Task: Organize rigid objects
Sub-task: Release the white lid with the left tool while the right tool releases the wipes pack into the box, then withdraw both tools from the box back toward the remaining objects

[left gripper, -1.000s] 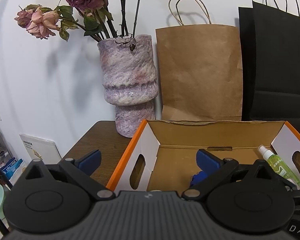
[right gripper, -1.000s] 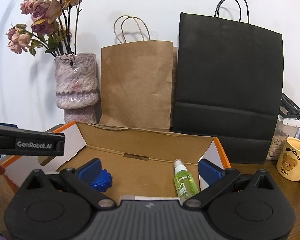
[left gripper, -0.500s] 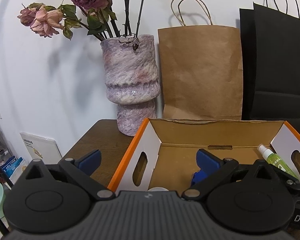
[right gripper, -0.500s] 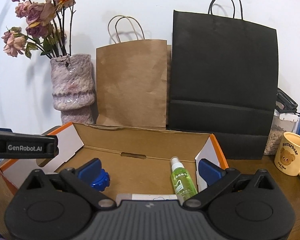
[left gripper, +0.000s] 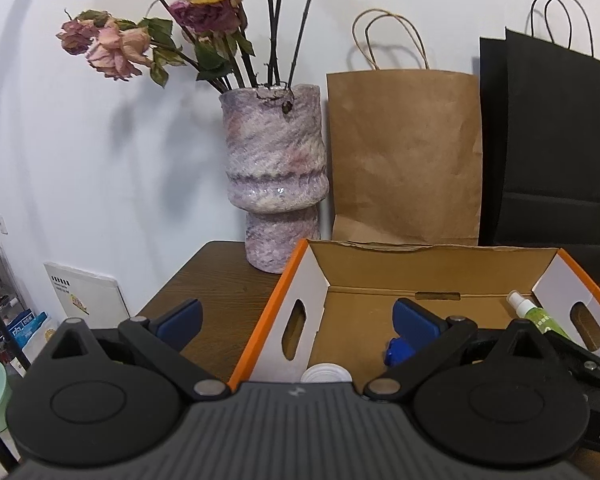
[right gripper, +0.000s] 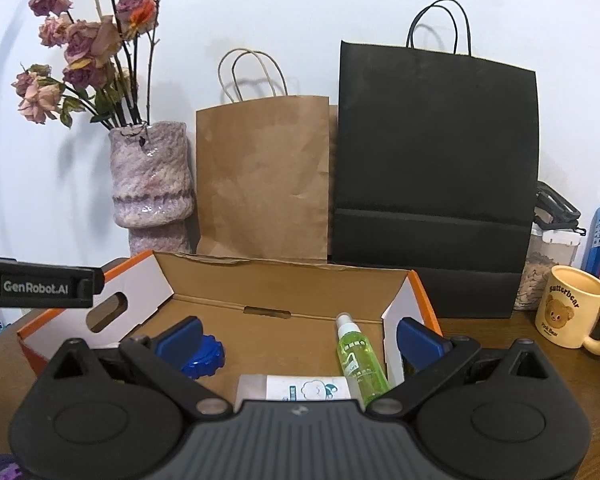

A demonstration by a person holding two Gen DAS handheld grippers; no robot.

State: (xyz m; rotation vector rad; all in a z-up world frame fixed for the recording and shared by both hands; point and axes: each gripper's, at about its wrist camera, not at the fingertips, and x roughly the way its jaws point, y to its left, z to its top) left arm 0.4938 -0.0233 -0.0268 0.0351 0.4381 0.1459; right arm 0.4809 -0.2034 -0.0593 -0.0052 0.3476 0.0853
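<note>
A: Left gripper (left gripper: 296,322) up first, from the left wrist view; spread wide, blue pads well apart, nothing held; one finger over the table (left gripper: 220,280), the other over the open cardboard box (left gripper: 300,300).

B: Inside that box, then: blue lobed cap (left gripper: 396,354) on the floor, half hidden behind the right finger; white round lid (left gripper: 326,374) at the near wall; green spray bottle (left gripper: 540,318) lying down at the far right end.

A: Behind, purple vase (left gripper: 276,176) standing just beside the box corner; brown paper bag (left gripper: 404,160) against the wall.

B: Over to the right wrist view; right gripper (right gripper: 298,336) just as wide, also empty; left finger above the blue cap, right finger outside the box's right wall.

A: Spray bottle on its side near that wall, nozzle pointing away; white carton (right gripper: 300,388) touching it at the near edge; black paper bag (right gripper: 436,184) behind; yellow bear mug (right gripper: 572,312) out on the table, well apart from the box.

B: Handling guess: bottle light, stiff plastic, smooth and round, so likely to roll or slip; best pinched across the middle of the body, not the thin nozzle.

A: Mug heavier, breakable; rim or handle the sensible grip; blue cap hard and ridged, easy across the lobes.
</note>
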